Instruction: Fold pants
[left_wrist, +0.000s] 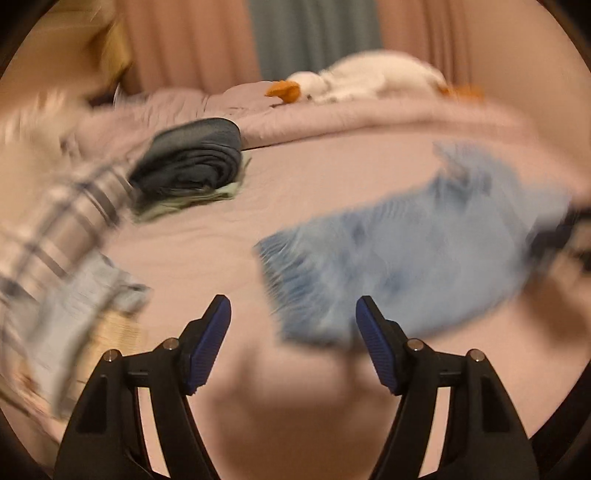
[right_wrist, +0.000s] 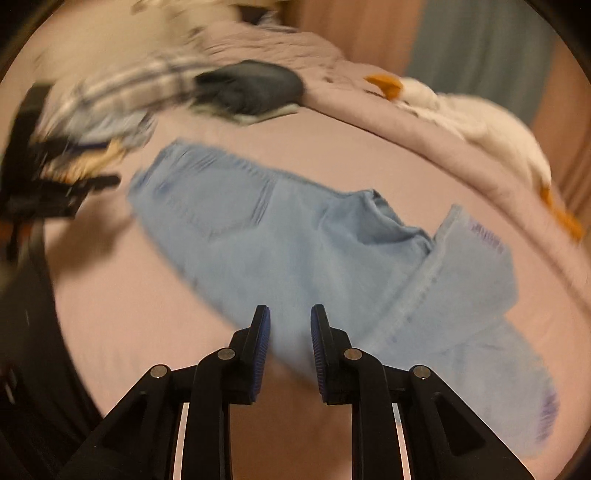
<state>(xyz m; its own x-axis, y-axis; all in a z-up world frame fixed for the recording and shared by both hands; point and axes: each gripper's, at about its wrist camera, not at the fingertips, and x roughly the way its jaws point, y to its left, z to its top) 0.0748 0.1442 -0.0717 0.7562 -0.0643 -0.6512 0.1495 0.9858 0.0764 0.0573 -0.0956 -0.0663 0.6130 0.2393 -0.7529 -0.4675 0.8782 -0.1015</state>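
Observation:
Light blue denim pants (right_wrist: 280, 236) lie on the pink bed sheet (right_wrist: 122, 302), waistband toward the upper left and one leg folded back at the right. They show blurred in the left wrist view (left_wrist: 399, 254). My left gripper (left_wrist: 293, 310) is open and empty above the sheet, just left of the pants' near edge. My right gripper (right_wrist: 290, 314) is partly open and empty, its fingertips over the pants' near edge. The left gripper appears blurred at the left of the right wrist view (right_wrist: 55, 192).
A folded dark garment (left_wrist: 192, 162) lies on a pale green one at the back left. A plaid garment (left_wrist: 62, 221) and other clothes are piled at the left. A white plush goose (left_wrist: 369, 79) lies on the bunched duvet (left_wrist: 332, 114) by the curtains.

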